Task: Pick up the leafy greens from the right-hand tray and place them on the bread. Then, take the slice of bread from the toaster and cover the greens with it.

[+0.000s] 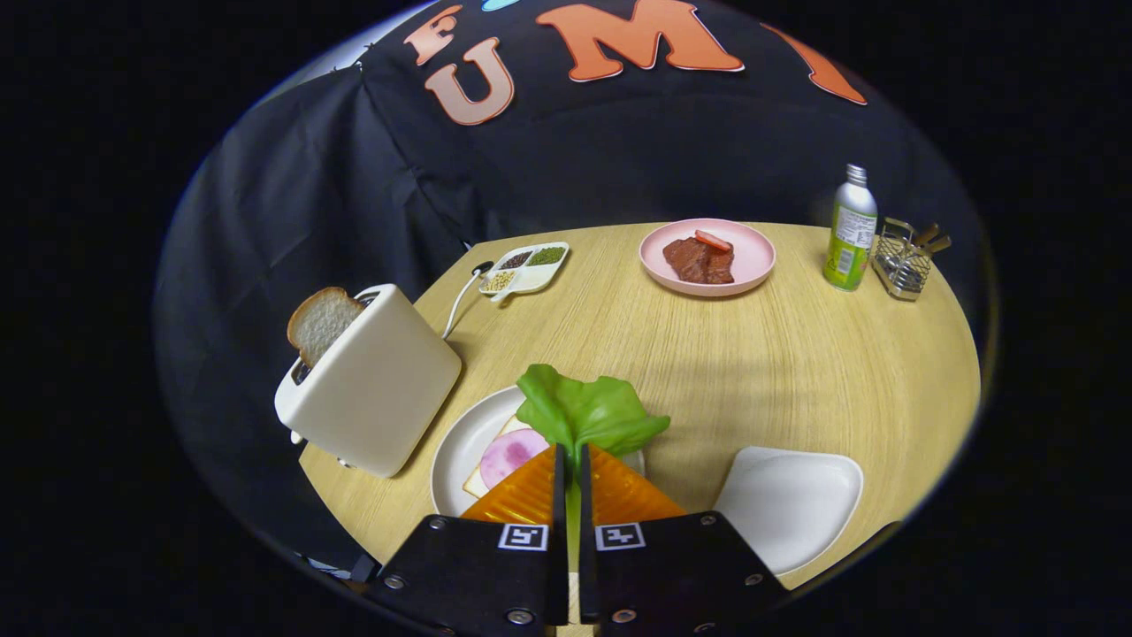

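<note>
My gripper (571, 453) is shut on the stem of the leafy greens (585, 414), a bright green leaf that fans out just ahead of the fingertips. Under the leaf lies a white round plate (460, 447) with a slice of bread (478, 482) and a pink round slice of ham (510, 455) on it; my fingers hide much of both. To the left stands a cream toaster (376, 382) with a slice of bread (320, 322) sticking up out of its slot. Right of my fingers sits the white tray (791, 500), bare.
At the table's far side stand a pink plate (707, 257) with brown meat, a green bottle (851, 232), a wire holder (904, 261) and a small divided dish of seeds (523, 267). The toaster's cord (460, 301) runs toward the dish. Table edges drop off near the toaster and tray.
</note>
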`<state>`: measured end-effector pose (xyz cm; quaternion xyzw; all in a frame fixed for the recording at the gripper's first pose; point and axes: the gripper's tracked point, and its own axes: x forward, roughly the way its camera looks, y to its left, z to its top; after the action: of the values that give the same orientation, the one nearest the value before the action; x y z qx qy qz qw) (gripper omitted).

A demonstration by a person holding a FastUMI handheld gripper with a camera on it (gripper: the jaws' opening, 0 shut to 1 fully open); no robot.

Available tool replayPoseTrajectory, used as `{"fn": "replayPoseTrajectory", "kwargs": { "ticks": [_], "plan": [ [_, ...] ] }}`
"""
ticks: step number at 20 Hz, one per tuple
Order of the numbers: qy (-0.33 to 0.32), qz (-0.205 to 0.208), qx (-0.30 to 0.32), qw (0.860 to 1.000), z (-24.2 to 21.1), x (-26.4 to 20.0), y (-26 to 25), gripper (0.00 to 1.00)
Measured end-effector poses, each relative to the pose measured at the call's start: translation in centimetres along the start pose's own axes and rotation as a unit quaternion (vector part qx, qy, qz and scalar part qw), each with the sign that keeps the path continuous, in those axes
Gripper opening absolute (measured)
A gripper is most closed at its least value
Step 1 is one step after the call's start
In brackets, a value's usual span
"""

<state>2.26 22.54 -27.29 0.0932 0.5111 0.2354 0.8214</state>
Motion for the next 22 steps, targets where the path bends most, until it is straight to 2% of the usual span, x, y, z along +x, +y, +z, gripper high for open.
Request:
{"fn": "replayPoseTrajectory", "kwargs": {
  "ticks": [8, 14, 16, 17, 19, 22],
  "plan": [
    [0.041, 0.003, 0.002, 0.999, -1.9, 4.1, 2.0, 0.07],
    [0.048, 0.005, -0.025, 0.999, -2.4, 5.0, 3.6, 0.27],
    [0.046, -0.007, -0.042, 0.998, -2.3, 5.0, 3.4, 0.35],
    [0.043, -0.013, -0.049, 0.998, -2.2, 5.0, 3.3, 0.42],
    [0.037, -0.023, -0.056, 0.997, -1.7, 4.8, 3.2, 0.48],
    [0.024, -0.015, -0.052, 0.998, -0.5, 3.7, 4.7, 0.53]
  ]
}}
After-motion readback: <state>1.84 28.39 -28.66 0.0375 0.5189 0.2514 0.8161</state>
